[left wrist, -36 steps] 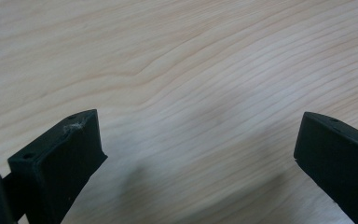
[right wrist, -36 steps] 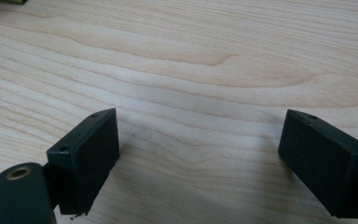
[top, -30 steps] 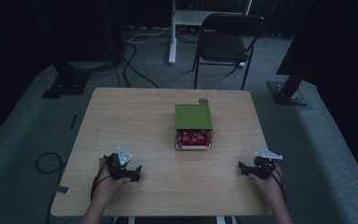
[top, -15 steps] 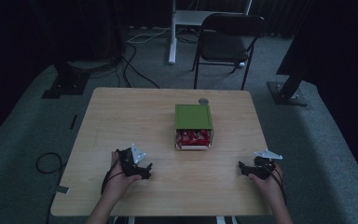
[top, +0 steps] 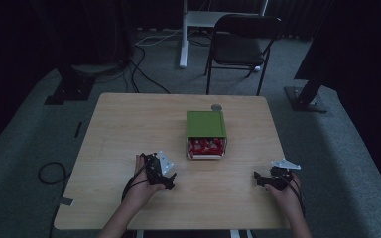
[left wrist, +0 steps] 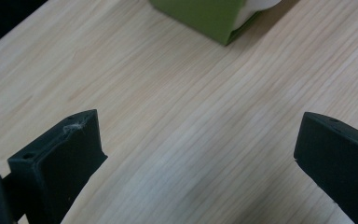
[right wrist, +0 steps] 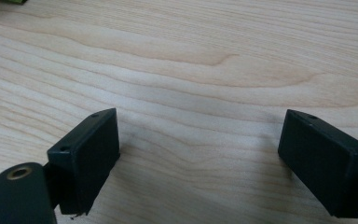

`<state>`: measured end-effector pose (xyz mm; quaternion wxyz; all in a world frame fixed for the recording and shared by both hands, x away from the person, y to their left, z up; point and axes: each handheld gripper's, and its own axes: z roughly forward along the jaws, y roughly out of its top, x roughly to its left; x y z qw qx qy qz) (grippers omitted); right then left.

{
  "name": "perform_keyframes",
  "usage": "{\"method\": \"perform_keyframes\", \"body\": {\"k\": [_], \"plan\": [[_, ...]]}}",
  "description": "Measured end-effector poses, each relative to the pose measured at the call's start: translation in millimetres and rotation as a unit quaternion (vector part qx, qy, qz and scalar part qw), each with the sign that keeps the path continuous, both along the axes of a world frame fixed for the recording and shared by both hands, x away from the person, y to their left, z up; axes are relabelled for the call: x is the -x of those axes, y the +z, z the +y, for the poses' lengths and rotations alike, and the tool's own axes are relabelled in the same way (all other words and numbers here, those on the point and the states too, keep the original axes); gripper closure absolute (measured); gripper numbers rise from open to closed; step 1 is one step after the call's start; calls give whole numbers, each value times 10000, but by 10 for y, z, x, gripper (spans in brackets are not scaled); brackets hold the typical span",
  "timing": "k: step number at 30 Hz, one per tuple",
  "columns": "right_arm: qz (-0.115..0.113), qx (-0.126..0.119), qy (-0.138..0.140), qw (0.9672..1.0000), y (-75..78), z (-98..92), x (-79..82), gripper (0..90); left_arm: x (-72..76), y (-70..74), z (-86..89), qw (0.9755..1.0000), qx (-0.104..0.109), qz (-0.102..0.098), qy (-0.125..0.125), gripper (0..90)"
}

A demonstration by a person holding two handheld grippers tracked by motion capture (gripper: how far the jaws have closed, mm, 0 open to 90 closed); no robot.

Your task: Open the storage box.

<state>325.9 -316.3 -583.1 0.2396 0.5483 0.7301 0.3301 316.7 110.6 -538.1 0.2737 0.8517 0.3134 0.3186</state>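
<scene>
The left hand-held gripper [top: 170, 181] has slid in from the near-left part of the worktop [top: 129, 124] toward the middle, and it now sits well in from the left edge, closer to the green box [top: 206, 123] than it was a second ago. The right hand-held gripper [top: 259, 180] has stayed put near the near-right corner.

In the left gripper view the two black jaws stand wide apart over bare wood with nothing between them, and a corner of the green box [left wrist: 205, 16] shows beyond them at the top of the frame. In the right gripper view the right hand-held gripper [right wrist: 198, 140] is likewise spread wide over bare wood grain, and nothing lies in the gap.

The green box lies a little right of the middle of the worktop, nearer the far edge than the near one. Its near end is open toward the person, and a tray of red packets [top: 206, 146] sticks out of it. A small round grey thing [top: 216, 107] rests on the worktop just behind the box, close to the far edge; I cannot tell what it is.

Beyond the worktop a dark folding chair [top: 243, 42] stands on the grey carpet, and black cables [top: 144, 74] trail across the floor to its left.
</scene>
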Motion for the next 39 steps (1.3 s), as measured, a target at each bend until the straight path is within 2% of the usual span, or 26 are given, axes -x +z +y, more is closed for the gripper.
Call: {"method": "perform_keyframes", "body": {"k": [11, 19, 22, 23, 24, 25, 26, 27, 29, 30, 33, 34, 36, 39], "plan": [[2, -3, -2, 10000, 0, 0, 0, 120, -32, 35, -228, 9993, -172, -157, -306, 18], [1, -2, -1, 10000, 0, 0, 0, 120, -8, 77, -432, 9966, -393, -313, -656, 18], [-1, -4, -2, 10000, 0, 0, 0, 120, 9, 90, -532, 9936, -599, -400, -868, 18], [-1, -4, -2, 10000, 0, 0, 0, 120, 9, 90, -532, 9936, -599, -400, -868, 18], [-2, -4, 0, 10000, 0, 0, 0, 120, 18, 91, -588, 9911, -732, -465, -1005, 18], [-2, -4, 0, 10000, 0, 0, 0, 120, 18, 91, -588, 9911, -732, -465, -1005, 18], [-1, -3, -1, 10000, 0, 0, 0, 120, 26, 93, -623, 9900, -750, -486, -1091, 18], [-2, -4, -1, 10000, 0, 0, 0, 120, 37, 96, -675, 9878, -824, -532, -1209, 18], [-2, -3, -1, 10000, 0, 0, 0, 120, 40, 94, -696, 9874, -841, -546, -1228, 18], [-2, -4, -1, 10000, 0, 0, 0, 120, 41, 94, -742, 9852, -921, -604, -1317, 18], [-2, -3, -1, 10000, 0, 0, 0, 120, 40, 92, -784, 9843, -944, -617, -1361, 18], [-2, -4, -1, 10000, 0, 0, 0, 120, 42, 95, -824, 9816, -1049, -643, -1459, 18], [-1, -3, -1, 10000, 0, 0, 0, 120, 42, 95, -824, 9816, -1049, -643, -1459, 19], [-2, -3, -1, 10000, 0, 0, 0, 120, 41, 91, -921, 9762, -1170, -772, -1655, 33]]}}
